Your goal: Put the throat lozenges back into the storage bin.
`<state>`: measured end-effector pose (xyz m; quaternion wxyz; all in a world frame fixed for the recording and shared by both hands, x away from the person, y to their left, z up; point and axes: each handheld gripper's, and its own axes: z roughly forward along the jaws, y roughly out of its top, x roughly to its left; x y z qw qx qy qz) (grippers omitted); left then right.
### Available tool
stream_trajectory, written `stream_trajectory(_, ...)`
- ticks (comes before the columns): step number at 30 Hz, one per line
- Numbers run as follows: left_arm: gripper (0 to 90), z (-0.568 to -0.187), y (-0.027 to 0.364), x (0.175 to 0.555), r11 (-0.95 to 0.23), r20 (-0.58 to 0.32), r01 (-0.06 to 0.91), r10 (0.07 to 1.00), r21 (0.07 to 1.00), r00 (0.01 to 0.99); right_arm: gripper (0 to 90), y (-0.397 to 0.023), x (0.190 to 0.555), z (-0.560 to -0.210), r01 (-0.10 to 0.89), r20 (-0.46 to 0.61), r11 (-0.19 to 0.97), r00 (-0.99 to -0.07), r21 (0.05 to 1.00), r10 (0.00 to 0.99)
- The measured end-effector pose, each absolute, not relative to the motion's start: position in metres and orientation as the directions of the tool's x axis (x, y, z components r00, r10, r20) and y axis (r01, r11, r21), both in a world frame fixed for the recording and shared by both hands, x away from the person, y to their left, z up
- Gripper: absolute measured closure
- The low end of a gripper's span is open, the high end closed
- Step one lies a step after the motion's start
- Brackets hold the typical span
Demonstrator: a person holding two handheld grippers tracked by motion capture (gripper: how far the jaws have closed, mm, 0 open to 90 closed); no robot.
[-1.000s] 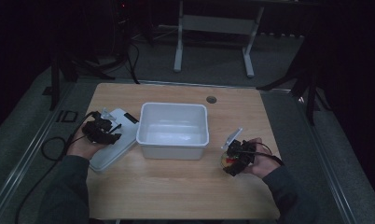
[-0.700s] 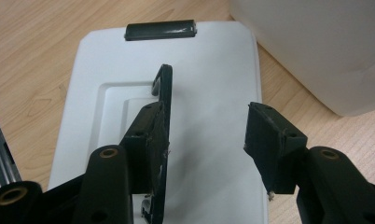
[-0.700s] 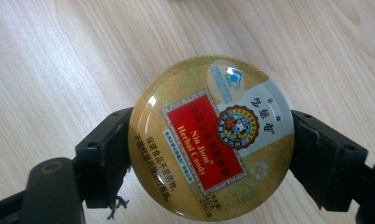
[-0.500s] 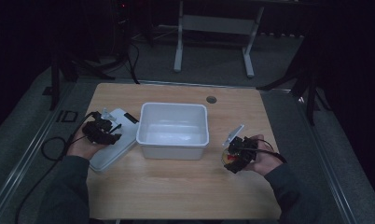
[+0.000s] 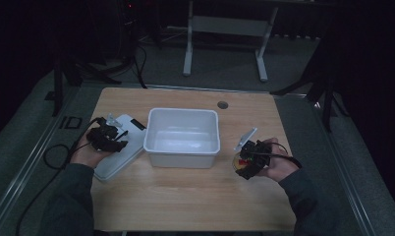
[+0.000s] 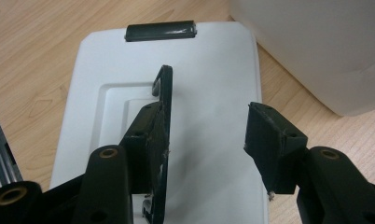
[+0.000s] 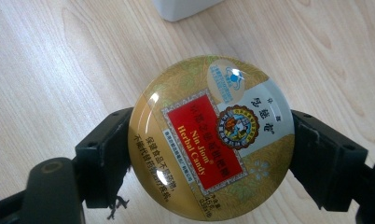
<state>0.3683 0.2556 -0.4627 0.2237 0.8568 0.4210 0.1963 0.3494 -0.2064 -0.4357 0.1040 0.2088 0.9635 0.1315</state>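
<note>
- Since the earlier frames, right gripper [image 7: 209, 154] has barely shifted, pinching the round candy tin [image 7: 212, 140] at the tub's [image 5: 182, 136] 4 o'clock.
- Left gripper [image 6: 206, 140], jaws spread, hovers over the white lid [image 6: 213, 70] at the tub's 9 o'clock.

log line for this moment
right tongs: shut on tin | left tongs: open over lid | bin: empty, mid table

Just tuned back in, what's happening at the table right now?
A person works with a gripper in each hand. The right gripper has its jaws closed on a round candy tin, held just above the wooden table to the right of the white bin. The left gripper hovers open over the bin's white lid, which lies flat beside the bin.
</note>
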Motion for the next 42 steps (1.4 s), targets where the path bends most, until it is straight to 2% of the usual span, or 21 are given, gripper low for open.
stream_trajectory(42,47.9,-0.462,0.254,0.368,-0.546,0.135,0.632,0.805,0.550,0.578,20.0,-0.188,0.354,-0.396,0.311,-0.201,0.894,-0.900,0.321,0.386)
